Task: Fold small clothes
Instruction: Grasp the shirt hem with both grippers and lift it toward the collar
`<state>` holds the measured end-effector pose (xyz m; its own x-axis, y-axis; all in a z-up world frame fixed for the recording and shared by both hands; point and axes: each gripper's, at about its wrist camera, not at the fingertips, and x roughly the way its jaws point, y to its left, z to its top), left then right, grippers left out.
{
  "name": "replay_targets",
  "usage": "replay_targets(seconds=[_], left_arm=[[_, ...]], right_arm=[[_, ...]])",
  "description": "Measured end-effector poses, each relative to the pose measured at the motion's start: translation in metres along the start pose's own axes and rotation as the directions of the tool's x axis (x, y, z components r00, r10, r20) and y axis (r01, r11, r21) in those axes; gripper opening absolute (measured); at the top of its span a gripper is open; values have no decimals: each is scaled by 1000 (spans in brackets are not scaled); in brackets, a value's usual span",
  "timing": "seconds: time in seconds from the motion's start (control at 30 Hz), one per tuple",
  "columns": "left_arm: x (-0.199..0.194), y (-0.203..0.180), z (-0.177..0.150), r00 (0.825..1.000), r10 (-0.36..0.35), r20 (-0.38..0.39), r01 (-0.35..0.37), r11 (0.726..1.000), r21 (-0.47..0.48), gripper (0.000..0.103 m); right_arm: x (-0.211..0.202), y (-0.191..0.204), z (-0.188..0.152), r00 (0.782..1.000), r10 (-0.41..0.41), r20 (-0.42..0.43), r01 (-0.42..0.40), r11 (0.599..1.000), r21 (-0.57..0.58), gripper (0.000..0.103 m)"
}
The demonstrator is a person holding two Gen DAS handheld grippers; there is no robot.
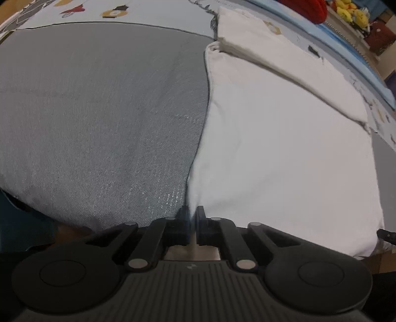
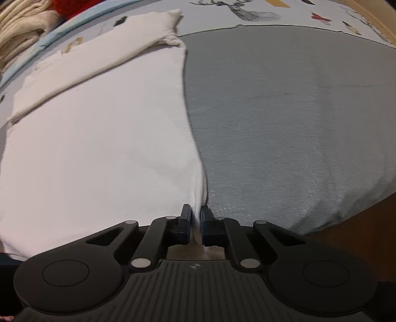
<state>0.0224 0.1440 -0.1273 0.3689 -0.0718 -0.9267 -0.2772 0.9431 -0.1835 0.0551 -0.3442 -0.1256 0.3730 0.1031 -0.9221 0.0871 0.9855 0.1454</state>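
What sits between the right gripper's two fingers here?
In the right wrist view, the right gripper has the white garment's side edge pinched between its fingers, where it meets the grey mat.

A garment point(image 1: 284, 153) lies flat on a mat point(image 1: 99, 111) that covers a printed cloth point(image 1: 153, 10) on the table. The garment's far part is folded back on top of itself. In the left wrist view the mat lies left of the garment; in the right wrist view, right. Each gripper's jaws pinch the garment's near edge.
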Motion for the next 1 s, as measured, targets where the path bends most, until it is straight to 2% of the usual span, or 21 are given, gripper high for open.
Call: replay_targets(seconds=[0.13,0.27,0.43,0.47,0.53,0.6,0.8,0.9,1.0], left_arm=[[-9,-1,0,999,-10,31,10,1000,6,5],[0,0,-1,1000,-8,-22,8,1000,-7,10],[5,-7,1,1000,7,-23,-6,1000,21,12],[5,-8,0,1000,9,-21,-9,1000,26,12],[5,-11,-1,1000,18,-14,-17,999,51,9],[4,-16,-2,1000,21,-1,-20,997,73,6],[-13,-24,-3,997,1,72,-10,993,119,4],[-32,-32,-2,992,-17,126,-4,987,161,4],[-57,-38,0,984,-58,168,25,981,195,4]], right_arm=[[-7,-3,3,999,44,27,-45,998,42,7],[2,-5,0,999,-27,-20,28,999,41,11],[2,3,-1,999,-42,-17,42,999,-9,15],[2,4,-2,999,-40,-16,40,999,-16,14],[1,6,-3,1000,-22,-5,22,999,-24,7],[-3,8,-4,1000,-1,9,1,1000,-24,6],[-27,6,7,990,71,122,-73,997,11,5],[-51,5,10,974,111,196,-116,993,10,5],[-82,4,16,949,153,275,-154,988,-18,4]])
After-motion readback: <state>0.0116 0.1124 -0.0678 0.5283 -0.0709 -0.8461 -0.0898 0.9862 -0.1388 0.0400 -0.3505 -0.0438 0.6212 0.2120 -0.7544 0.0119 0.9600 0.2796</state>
